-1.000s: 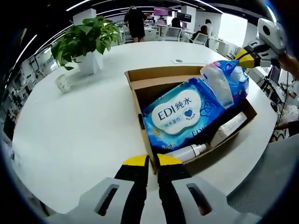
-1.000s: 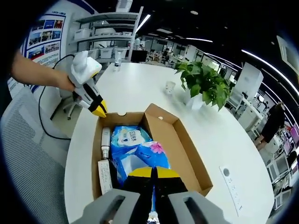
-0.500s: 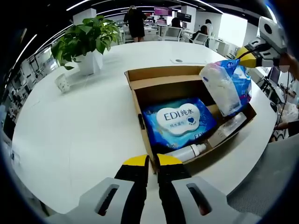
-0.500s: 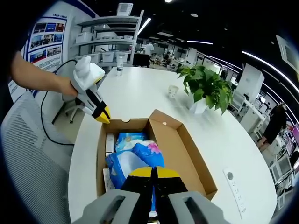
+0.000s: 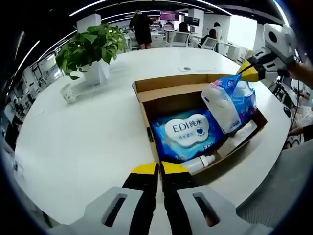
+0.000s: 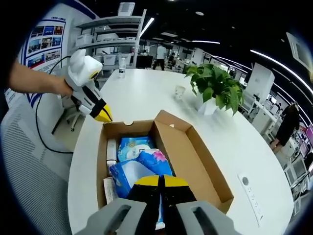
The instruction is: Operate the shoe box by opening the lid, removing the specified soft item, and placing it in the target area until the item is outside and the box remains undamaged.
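Observation:
An open cardboard shoe box (image 5: 142,105) (image 6: 195,152) stands on a round white table. My right gripper (image 5: 250,73) (image 6: 159,182) is shut on a blue and white soft pack (image 5: 226,103) (image 6: 142,169), which hangs over the box's far end. Flat in the box lies a blue EDI wipes pack (image 5: 188,132) (image 6: 134,144). Beside it are a white bottle (image 5: 200,164) (image 6: 111,149) and a white tube (image 5: 240,136). My left gripper (image 5: 159,171) (image 6: 101,115) is shut with nothing in it, by the box's near short wall, held by a hand.
A potted plant (image 5: 90,46) (image 6: 215,88) and a small cup (image 5: 67,93) (image 6: 179,91) stand on the table beyond the box. A flush socket (image 5: 185,68) (image 6: 249,188) sits in the tabletop. Office desks, shelves and people fill the background.
The right gripper has raised the soft pack clear of the box's contents. The EDI wipes pack, tilted up a second ago, has dropped flat. The left gripper has stayed put.

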